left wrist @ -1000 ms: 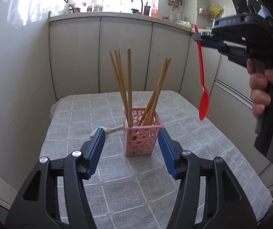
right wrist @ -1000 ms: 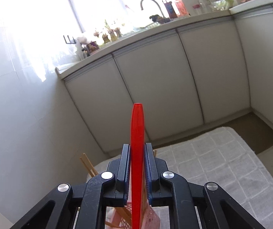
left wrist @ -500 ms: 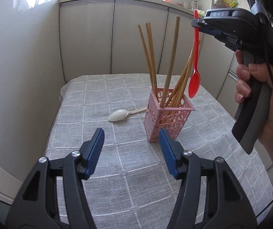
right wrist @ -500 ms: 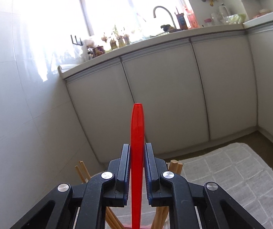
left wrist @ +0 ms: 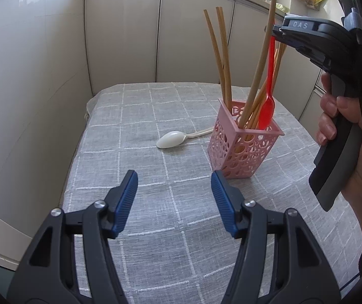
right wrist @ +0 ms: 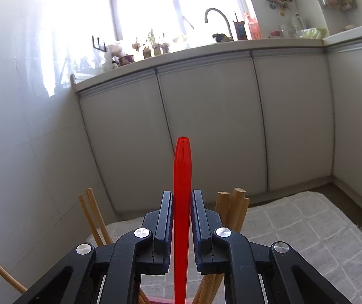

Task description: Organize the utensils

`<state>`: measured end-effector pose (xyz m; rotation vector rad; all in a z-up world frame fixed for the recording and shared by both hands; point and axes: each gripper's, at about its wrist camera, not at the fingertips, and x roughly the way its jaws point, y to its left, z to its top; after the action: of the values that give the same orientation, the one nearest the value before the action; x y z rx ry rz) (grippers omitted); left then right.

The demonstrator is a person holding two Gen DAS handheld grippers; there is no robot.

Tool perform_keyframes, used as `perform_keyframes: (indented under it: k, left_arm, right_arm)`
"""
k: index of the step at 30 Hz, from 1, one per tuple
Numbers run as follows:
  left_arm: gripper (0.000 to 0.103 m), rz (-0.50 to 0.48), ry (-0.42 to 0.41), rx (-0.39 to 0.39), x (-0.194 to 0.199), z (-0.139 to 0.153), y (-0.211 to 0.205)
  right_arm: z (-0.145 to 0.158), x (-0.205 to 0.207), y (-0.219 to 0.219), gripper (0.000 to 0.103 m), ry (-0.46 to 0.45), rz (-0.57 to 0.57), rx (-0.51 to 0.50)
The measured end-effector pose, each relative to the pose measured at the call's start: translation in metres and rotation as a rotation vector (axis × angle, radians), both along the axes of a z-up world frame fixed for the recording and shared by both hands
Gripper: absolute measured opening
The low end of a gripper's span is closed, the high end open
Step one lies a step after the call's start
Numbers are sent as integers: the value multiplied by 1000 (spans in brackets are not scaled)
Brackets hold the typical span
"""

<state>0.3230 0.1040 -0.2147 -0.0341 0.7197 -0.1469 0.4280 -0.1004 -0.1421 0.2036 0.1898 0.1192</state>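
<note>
A pink perforated holder (left wrist: 244, 144) stands on the grey checked tablecloth (left wrist: 170, 202) with several wooden chopsticks (left wrist: 225, 58) in it. My right gripper (right wrist: 182, 202) is shut on the handle of a red spoon (right wrist: 181, 192) and holds it upright. In the left wrist view the red spoon (left wrist: 267, 109) hangs bowl-down, its bowl just inside the holder's rim. A white spoon (left wrist: 172, 138) lies on the cloth to the left of the holder. My left gripper (left wrist: 174, 185) is open and empty, low over the cloth in front of the holder.
Grey kitchen cabinets (right wrist: 206, 126) run behind the table, with a tiled wall (left wrist: 29, 76) on the left. The chopstick tops (right wrist: 234, 202) stand close around the right gripper's fingers. The table's left edge (left wrist: 79, 139) is near the wall.
The right gripper has come down with the red spoon, from above the holder until its bowl enters the rim. The left gripper's view has shifted left, still open.
</note>
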Motion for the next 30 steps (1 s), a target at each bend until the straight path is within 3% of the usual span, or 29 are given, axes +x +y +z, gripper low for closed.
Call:
perform_keyframes:
  k: [12, 13, 14, 16, 22, 30]
  left_arm:
    - [61, 27, 76, -3, 24, -21, 16]
    - [61, 22, 78, 1, 29, -22, 16]
    - [61, 13, 81, 10, 35, -22, 16]
    - [61, -6, 96, 36, 47, -23, 14]
    - [61, -148, 161, 109, 93, -34, 0]
    - [61, -278, 197, 95, 144, -60, -9]
  right_arm:
    - [-11, 2, -3, 14, 37, 12, 19]
    - [-10, 2, -5, 19, 40, 15, 23]
    - [-8, 2, -6, 34, 40, 25, 30]
    - [-5, -4, -9, 50, 28, 41, 44]
    - [15, -20, -19, 52, 14, 64, 33]
    - [32, -49, -45, 55, -10, 84, -34]
